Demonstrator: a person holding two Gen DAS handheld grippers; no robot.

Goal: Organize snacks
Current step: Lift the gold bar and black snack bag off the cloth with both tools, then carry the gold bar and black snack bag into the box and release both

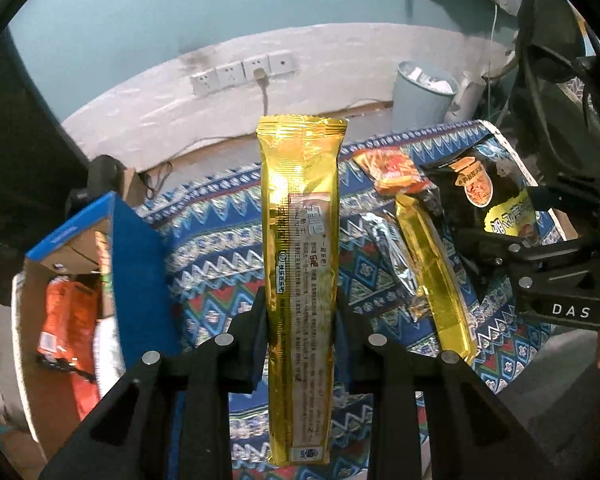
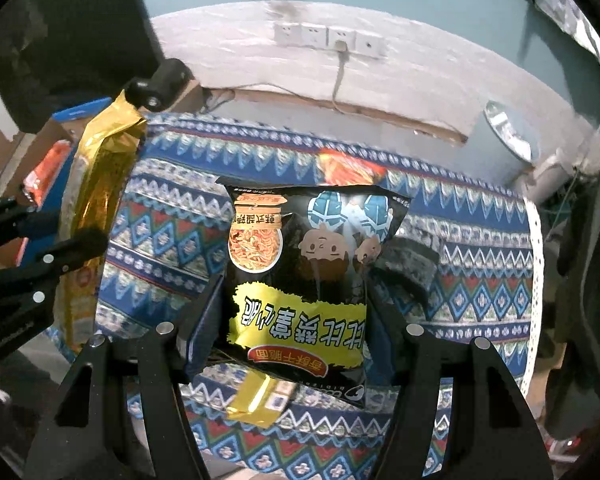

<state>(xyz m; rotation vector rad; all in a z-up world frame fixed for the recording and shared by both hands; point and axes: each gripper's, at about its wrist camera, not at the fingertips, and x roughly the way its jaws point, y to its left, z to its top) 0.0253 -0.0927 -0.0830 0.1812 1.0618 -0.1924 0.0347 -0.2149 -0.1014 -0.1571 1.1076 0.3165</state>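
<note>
My left gripper (image 1: 300,312) is shut on a long gold snack pack (image 1: 300,264) and holds it upright above the patterned cloth; it also shows in the right wrist view (image 2: 96,208). My right gripper (image 2: 296,320) is shut on a black snack bag with a yellow label (image 2: 300,264), lifted off the cloth; it also shows in the left wrist view (image 1: 488,196). A second gold pack (image 1: 436,276), a silver packet (image 1: 388,248) and an orange-red packet (image 1: 392,172) lie on the cloth.
An open blue cardboard box (image 1: 132,264) holding an orange packet (image 1: 72,320) stands at the left. The patterned blue cloth (image 2: 480,248) covers the table. A grey bin (image 1: 424,96) and wall sockets (image 1: 244,74) are behind the table.
</note>
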